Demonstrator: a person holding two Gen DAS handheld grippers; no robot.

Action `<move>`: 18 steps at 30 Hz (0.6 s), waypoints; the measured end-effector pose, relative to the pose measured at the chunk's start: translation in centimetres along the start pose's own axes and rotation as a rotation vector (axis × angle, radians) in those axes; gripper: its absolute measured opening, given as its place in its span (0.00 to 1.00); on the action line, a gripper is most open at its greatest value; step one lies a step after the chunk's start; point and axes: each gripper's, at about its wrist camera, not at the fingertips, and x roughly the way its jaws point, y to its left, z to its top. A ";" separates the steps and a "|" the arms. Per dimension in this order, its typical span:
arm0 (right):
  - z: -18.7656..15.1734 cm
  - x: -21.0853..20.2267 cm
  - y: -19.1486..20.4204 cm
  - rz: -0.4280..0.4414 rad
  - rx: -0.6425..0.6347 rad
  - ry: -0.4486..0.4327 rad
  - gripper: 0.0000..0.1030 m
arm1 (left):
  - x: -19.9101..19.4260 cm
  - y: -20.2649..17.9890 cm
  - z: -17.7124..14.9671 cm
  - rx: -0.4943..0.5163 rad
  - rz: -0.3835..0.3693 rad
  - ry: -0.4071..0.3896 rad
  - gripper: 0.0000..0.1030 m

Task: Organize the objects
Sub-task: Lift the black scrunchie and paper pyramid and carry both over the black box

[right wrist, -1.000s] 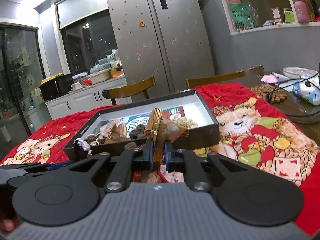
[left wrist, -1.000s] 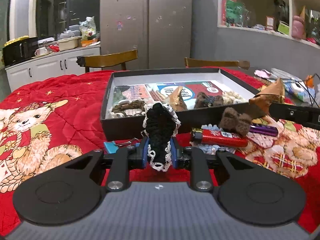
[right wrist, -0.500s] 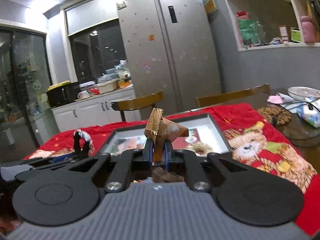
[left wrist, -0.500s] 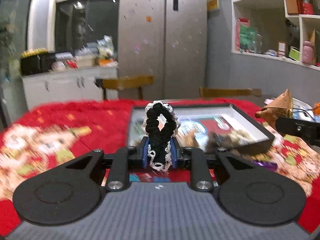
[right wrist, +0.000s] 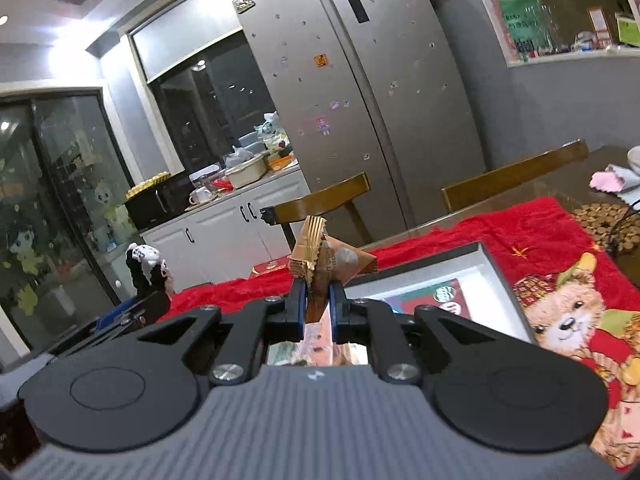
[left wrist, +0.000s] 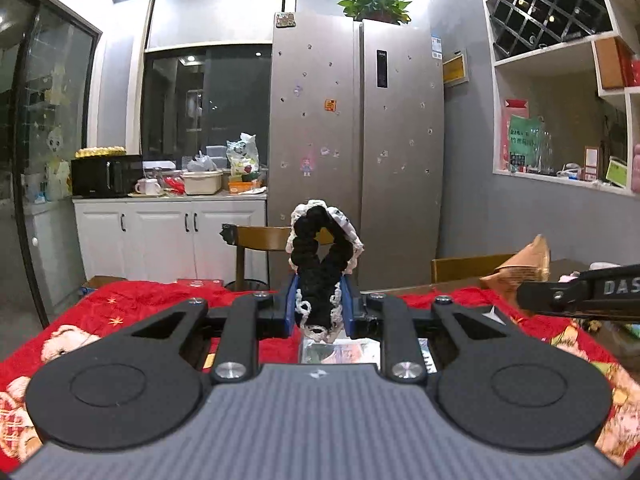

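Above the red bear-print cloth (left wrist: 132, 300) that covers the bench, the left tongs (left wrist: 319, 312) are clamped on a black scrunchie with white lace trim (left wrist: 320, 256); its lower part is squeezed between the blue pads (left wrist: 290, 308) and its loop stands upright above them, in front of the steel fridge (left wrist: 356, 140) across the room. In the right wrist view the right tongs (right wrist: 318, 312) pinch a brown pyramid-shaped packet (right wrist: 326, 260), with its crimped gold seam at the top and its point jutting to the right. Both held things are off the cloth, raised in the air. The same packet shows at the right edge of the left wrist view (left wrist: 520, 264), gripped at the tip of the other tool, and the scrunchie appears small at the left of the right wrist view (right wrist: 146, 266). Below and beyond the right tongs lies the open dark box with a white inner wall (right wrist: 486, 268), resting on the cloth, printed paper visible on its floor; only a sliver of that paper shows under the left tongs. A bear figure (right wrist: 568, 320) on the cloth sits just to the right of the box. Two wooden chairs (right wrist: 320, 204) stand at the far edge of the bench, and a white cabinet with a microwave (left wrist: 106, 176) stands further back
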 end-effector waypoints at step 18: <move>-0.9 11.8 -0.8 -0.091 0.045 0.185 0.13 | 14.8 1.8 -1.5 -0.177 -0.164 0.310 0.25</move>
